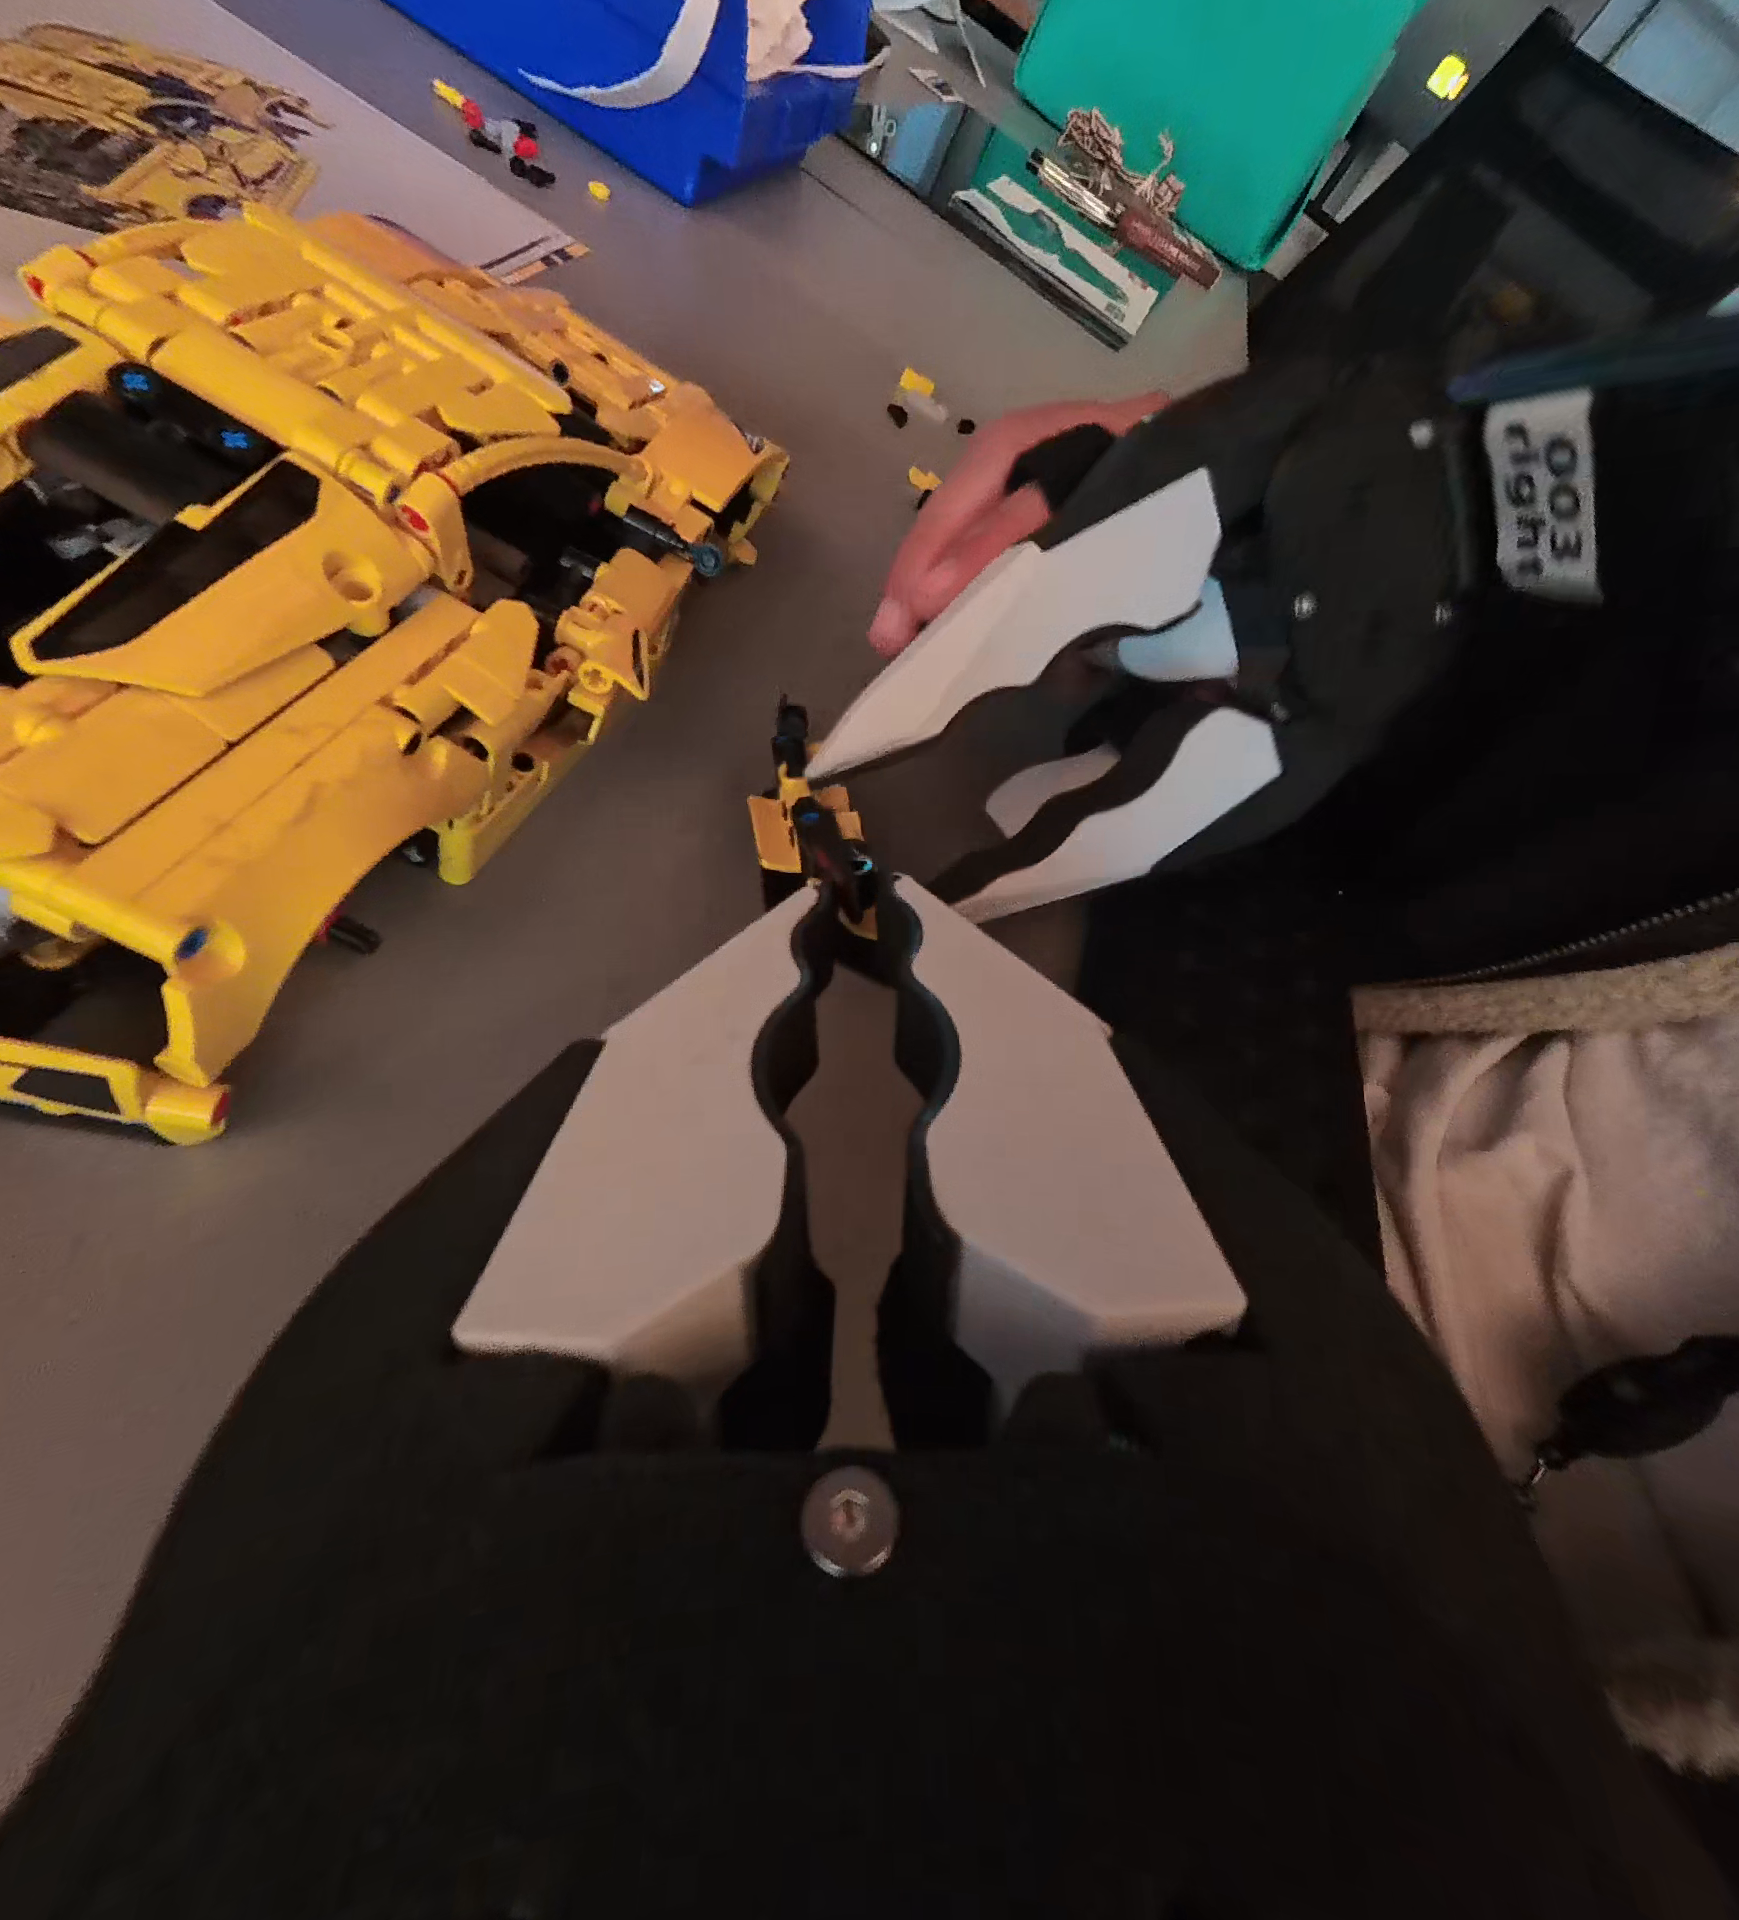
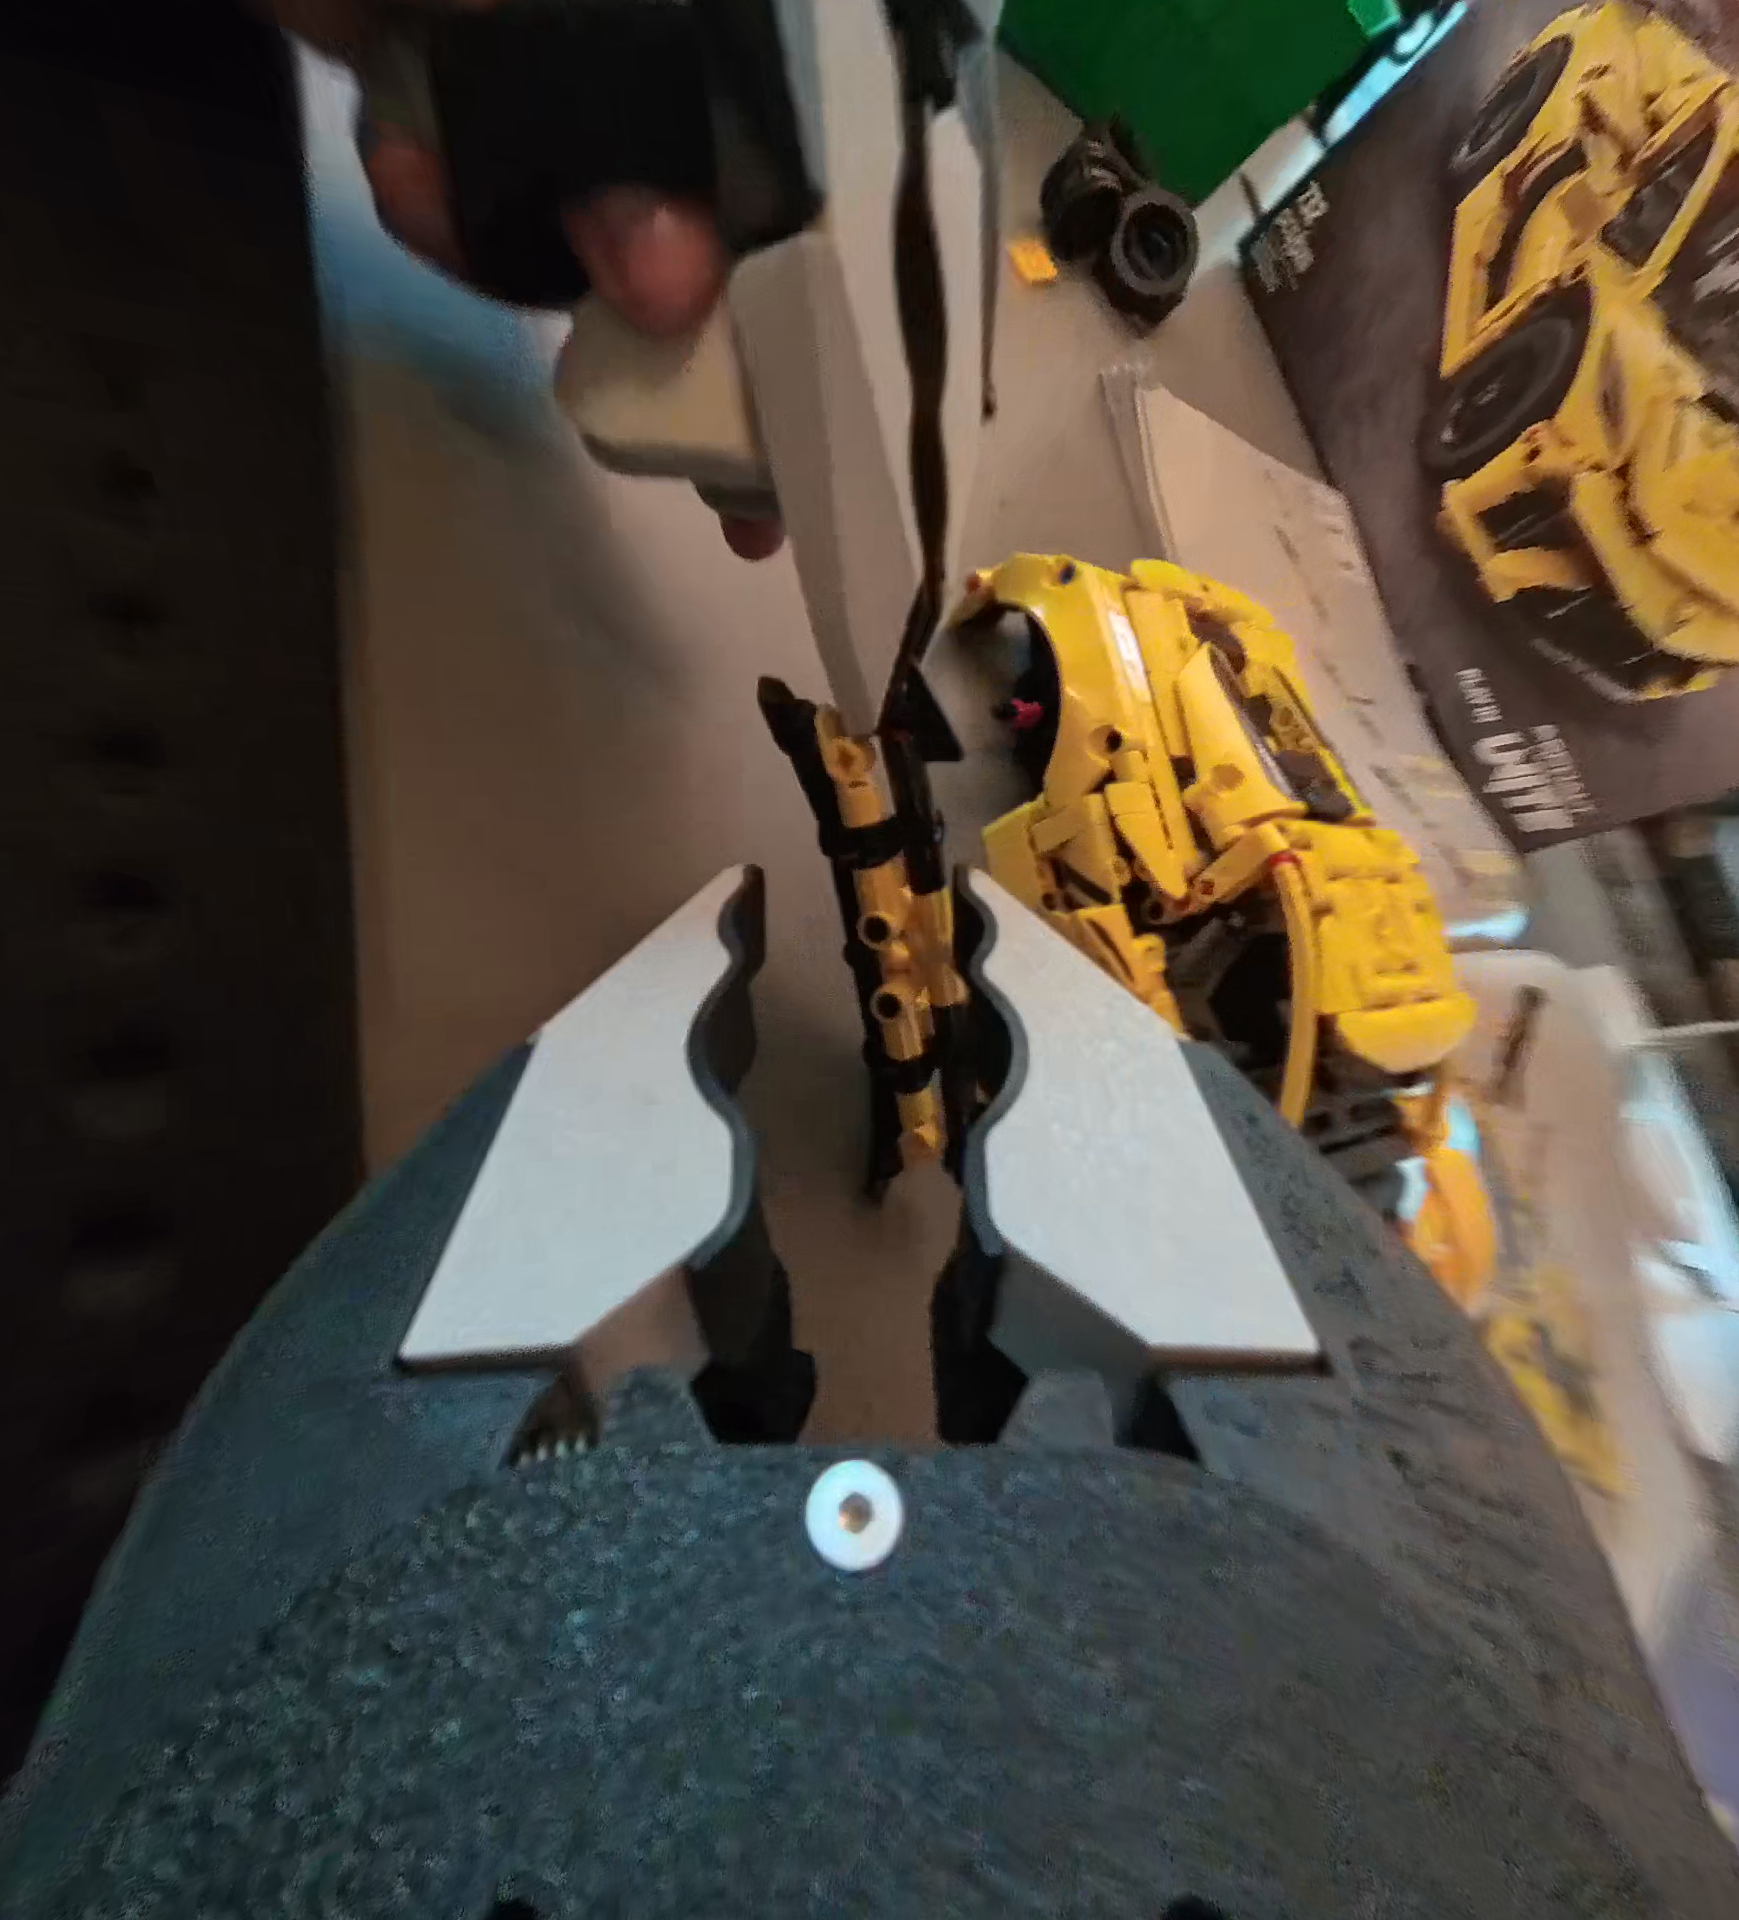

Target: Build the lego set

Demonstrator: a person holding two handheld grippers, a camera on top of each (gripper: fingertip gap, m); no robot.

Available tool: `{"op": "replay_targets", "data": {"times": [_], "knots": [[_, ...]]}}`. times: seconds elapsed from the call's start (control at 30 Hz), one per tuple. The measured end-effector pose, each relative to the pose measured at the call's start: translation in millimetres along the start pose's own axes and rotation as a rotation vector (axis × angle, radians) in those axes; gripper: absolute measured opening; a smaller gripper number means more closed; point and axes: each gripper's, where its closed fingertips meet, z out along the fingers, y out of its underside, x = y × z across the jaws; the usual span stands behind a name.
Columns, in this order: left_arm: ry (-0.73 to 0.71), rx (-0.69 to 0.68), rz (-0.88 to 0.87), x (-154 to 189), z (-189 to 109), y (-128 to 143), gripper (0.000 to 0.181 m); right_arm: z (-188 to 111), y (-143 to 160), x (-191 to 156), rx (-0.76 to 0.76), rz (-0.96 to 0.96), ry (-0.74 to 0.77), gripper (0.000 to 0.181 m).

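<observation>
Currently, by part:
Left gripper (image 1: 849,904): white fingers nearly together, pinching the near end of a small yellow-and-black sub-assembly (image 1: 813,821), just right of the yellow car model (image 1: 273,644).
Right gripper (image 2: 860,925): jaws narrow but not touching, with the same sub-assembly (image 2: 896,914) standing between them; it seems to rest against one finger, and I cannot tell whether it is truly clamped.
Right gripper from the left wrist view: tilted, one white fingertip (image 1: 823,764) touching the sub-assembly's far end; a hand (image 1: 979,499) wraps the body behind.
Car model: on the grey table (image 1: 221,1351), body largely built, wheel arches without tyres.
Blue bin (image 1: 657,94): beyond the car, holding white paper or bags; contents otherwise unclear.
Loose pieces (image 1: 506,130): small red, black and yellow bits beside the bin, away from the car.
Tyres (image 2: 1140,244): black stack past the car's nose.
Set box (image 2: 1571,416): flat behind the car.
</observation>
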Motion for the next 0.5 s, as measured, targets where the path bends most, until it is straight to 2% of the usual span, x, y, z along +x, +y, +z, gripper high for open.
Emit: {"op": "replay_targets", "data": {"times": [0.07, 0.13, 0.2, 0.27, 0.33, 0.43, 0.5], "knots": [[0.006, -0.006, 0.033, 3, 0, 1, 0.007, -10, -9, 1, 0.093, 0.145, -0.094, 0.039], [0.005, -0.029, 0.078, 7, 1, 5, 0.007, -25, -15, 19, 0.185, 0.331, -0.151, 0.039], [-0.017, -0.063, 0.150, 10, 3, 11, 0.007, -34, 1, 64, 0.214, 0.548, -0.053, 0.039], [-0.051, -0.104, 0.218, 11, 7, 18, 0.007, -40, 33, 102, 0.206, 0.717, 0.032, 0.048], [-0.067, -0.144, 0.265, 10, 12, 25, 0.007, -49, 63, 134, 0.222, 0.877, 0.153, 0.048], [-0.063, -0.177, 0.278, 11, 16, 31, 0.007, -67, 82, 160, 0.313, 1.083, 0.210, 0.048], [-0.076, -0.178, 0.285, 9, 16, 32, 0.007, -76, 94, 172, 0.334, 1.136, 0.283, 0.047]]}}
